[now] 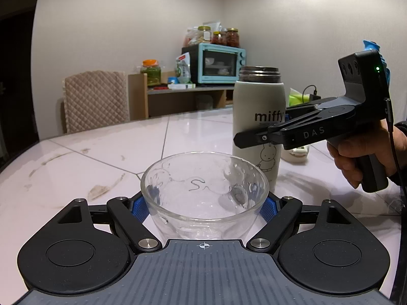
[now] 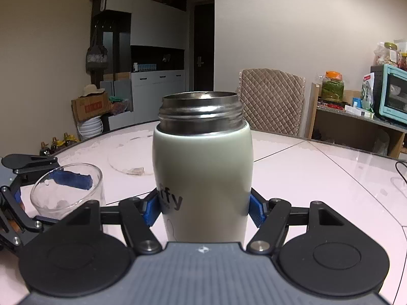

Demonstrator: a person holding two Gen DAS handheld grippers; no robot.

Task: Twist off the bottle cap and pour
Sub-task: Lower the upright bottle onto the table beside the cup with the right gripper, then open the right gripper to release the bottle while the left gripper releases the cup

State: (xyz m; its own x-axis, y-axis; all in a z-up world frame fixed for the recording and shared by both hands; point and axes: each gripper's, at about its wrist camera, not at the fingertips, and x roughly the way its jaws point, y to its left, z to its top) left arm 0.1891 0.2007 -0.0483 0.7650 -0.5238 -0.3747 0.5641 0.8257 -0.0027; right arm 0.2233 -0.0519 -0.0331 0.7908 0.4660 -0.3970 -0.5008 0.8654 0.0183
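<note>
My right gripper [image 2: 203, 211] has its blue pads [image 2: 257, 213] pressed on either flank of the pale green steel vacuum flask with the printed rabbit and lettering [image 2: 203, 172], about halfway up its body. The flask stands upright on the glossy white marble-look table [image 2: 318, 178], its threaded steel mouth [image 2: 201, 111] bare, so the cap is already off. My left gripper [image 1: 203, 203] pinches the clear, dimpled glass bowl [image 1: 203, 185] near its lower wall, just beside the flask.

I judge the flask stiff and smooth: the painted shell gives nothing under the pads and could slip as I tip it, more so if it is full. A hold at mid-body, where I have it, seems sound; higher up the shoulder curves in and the bare metal neck would be slicker. The glass is hard, brittle and slippery, so my left pads should hold it firm without crushing, and the steel lip should not knock its rim.

Much is hidden. I cannot see into the flask, so how full or heavy it is stays unknown. The cap is in neither view. The flask's base is behind my own gripper body in the right view, and the left view shows it only partly, so I cannot tell whether it has left the table. The bowl looks empty, though wet smears blur its wall.
</note>
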